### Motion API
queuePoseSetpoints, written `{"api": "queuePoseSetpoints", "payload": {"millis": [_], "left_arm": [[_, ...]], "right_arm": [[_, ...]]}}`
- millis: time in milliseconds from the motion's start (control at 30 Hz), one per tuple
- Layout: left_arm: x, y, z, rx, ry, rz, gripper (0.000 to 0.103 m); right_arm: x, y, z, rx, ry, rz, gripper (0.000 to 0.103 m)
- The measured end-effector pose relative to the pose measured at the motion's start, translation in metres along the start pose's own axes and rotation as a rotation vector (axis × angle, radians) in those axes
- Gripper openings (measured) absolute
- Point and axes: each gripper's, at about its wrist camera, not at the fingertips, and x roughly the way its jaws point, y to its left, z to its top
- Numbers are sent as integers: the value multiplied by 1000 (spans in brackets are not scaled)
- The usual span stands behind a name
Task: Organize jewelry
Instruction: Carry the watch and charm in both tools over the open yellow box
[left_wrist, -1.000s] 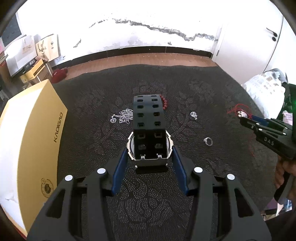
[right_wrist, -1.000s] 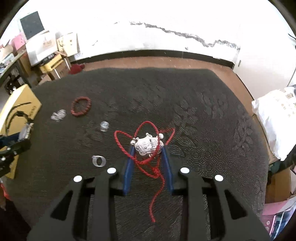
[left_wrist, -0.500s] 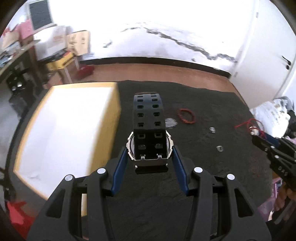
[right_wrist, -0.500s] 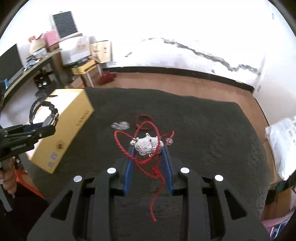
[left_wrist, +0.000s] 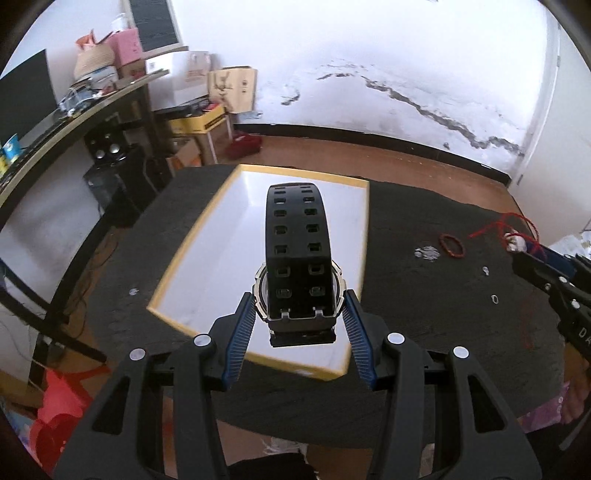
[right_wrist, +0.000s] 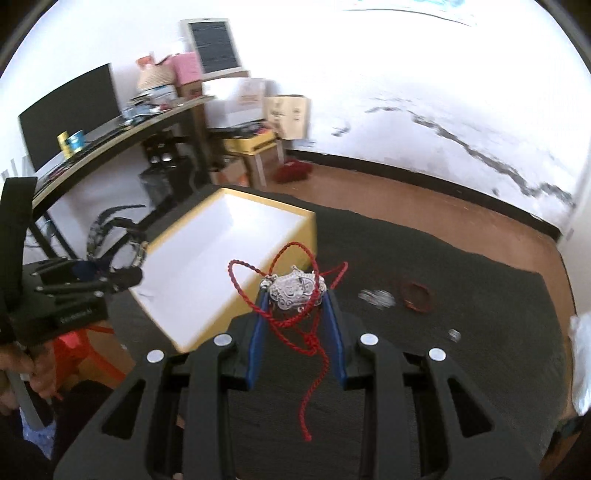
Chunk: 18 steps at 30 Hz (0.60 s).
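Note:
My left gripper (left_wrist: 298, 295) is shut on a black wristwatch (left_wrist: 298, 243) with a perforated strap, held in the air above the open yellow box (left_wrist: 362, 229) with a white inside. My right gripper (right_wrist: 294, 295) is shut on a silver pendant (right_wrist: 294, 291) on a red cord (right_wrist: 314, 343) that dangles below it, just right of the yellow box (right_wrist: 310, 229). On the dark patterned cloth lie a red bead bracelet (left_wrist: 451, 245), a silver chain (left_wrist: 426, 254) and small rings (left_wrist: 495, 298). The right gripper (left_wrist: 524, 254) shows at the right edge of the left wrist view.
The cloth-covered table (left_wrist: 424, 350) drops off at its near and left edges. A dark desk (left_wrist: 74, 118) with a monitor, boxes and clutter stands to the left. A white bag (right_wrist: 580, 362) sits at the far right. A hand (right_wrist: 22, 373) grips the left tool's handle.
Both grippers have risen and swung left toward the yellow box with their loads. The watch, earlier over the cloth, now hangs over the box's white inside; the pendant is now beside the box.

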Motion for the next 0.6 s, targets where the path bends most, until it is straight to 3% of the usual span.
{"api": "queuePoseSetpoints", "payload": {"millis": [267,600], "left_arm": [[0,41,1,-29,-17,32,48],[41,52,7,-36,14,47,48]], "right_arm": [[18,48,17,-48,4,48,30],[35,47,19,-48,19,56,30]]}}
